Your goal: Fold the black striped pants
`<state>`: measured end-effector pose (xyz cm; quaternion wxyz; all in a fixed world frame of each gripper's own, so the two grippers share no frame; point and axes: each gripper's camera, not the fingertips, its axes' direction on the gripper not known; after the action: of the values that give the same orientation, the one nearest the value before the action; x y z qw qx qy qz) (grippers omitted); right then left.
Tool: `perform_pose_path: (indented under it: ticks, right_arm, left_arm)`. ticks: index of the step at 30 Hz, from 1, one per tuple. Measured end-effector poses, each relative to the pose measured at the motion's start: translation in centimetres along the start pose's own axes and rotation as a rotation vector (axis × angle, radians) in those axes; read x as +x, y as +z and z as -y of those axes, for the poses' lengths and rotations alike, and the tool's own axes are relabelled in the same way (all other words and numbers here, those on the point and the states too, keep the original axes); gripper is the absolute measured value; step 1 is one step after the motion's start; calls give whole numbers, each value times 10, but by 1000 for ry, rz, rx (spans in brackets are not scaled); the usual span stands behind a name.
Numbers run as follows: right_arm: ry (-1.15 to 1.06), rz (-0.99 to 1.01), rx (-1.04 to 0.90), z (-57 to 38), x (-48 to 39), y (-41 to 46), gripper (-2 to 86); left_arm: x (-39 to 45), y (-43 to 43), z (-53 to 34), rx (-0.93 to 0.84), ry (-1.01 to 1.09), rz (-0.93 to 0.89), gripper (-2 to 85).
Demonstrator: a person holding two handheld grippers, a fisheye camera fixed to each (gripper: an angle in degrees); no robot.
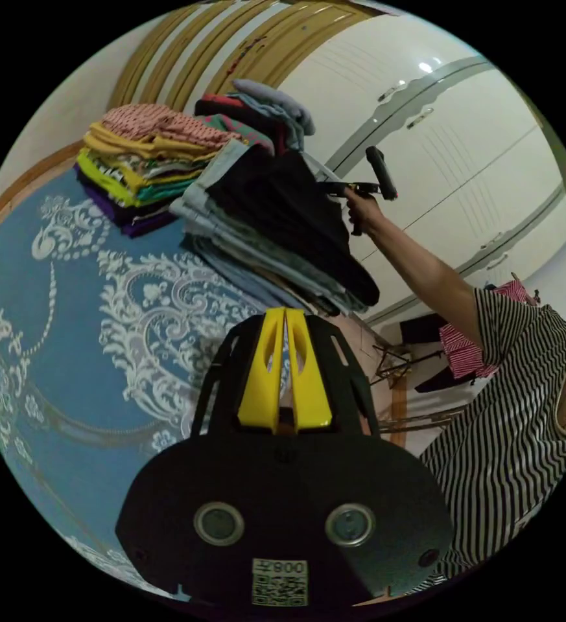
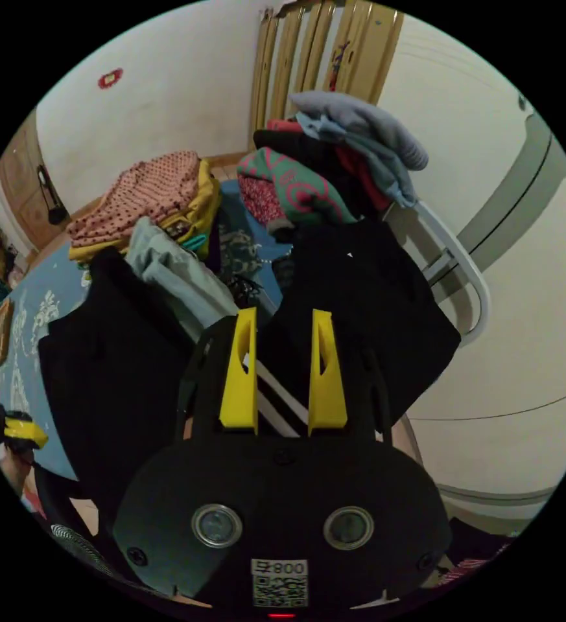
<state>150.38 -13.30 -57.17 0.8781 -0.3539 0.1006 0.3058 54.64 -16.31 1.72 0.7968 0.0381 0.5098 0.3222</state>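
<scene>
- Pants [image 2: 360, 304], black with white stripes, lie at centre frame in the right gripper view, atop the folded stack.
- Right gripper [image 2: 283, 372]: jaws parted, hovering over the striped cloth, nothing pinched.
- Left gripper [image 1: 285, 369]: jaws closed on nothing, over the blue bedspread [image 1: 69, 311].
- Fabric looks soft and limp; best taken at the waistband edge.

Home bedroom: bed with blue patterned bedspread [image 1: 69, 337] at 9 o'clock, folded clothes stacks [image 1: 146, 162] at 11, white wardrobe doors [image 1: 464, 162] at 2, wooden headboard [image 2: 325, 61] at 12.
</scene>
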Motion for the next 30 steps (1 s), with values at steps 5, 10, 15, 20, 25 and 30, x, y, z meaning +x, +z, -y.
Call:
perform_pose_path:
  ticks: [5,10,15,20,25,30]
  right_arm:
    - [1,-131,-174,22,-33,-6,56]
    - [110,-20,-111,22,-47,-65,18]
    - [254,227,75,11,-53,-145,12]
    - [310,376,273,-4,-78,-237,10]
    - [361,663,521,-23,-118,-338,8]
    - [233,822,683,-27,-197,-435,9]
  left_arm:
    - [-8,-25,-52,8,-120,-30,3]
    - [-2,-53,-88,40,-140,-40,3]
    - [8,-86,-126,82,-146,-78,3]
    - [25,-133,-178,108,-154,-96,4]
    - [42,-183,-232,148,-170,-103,4]
    - [65,-240,-287,188,-147,-79,5]
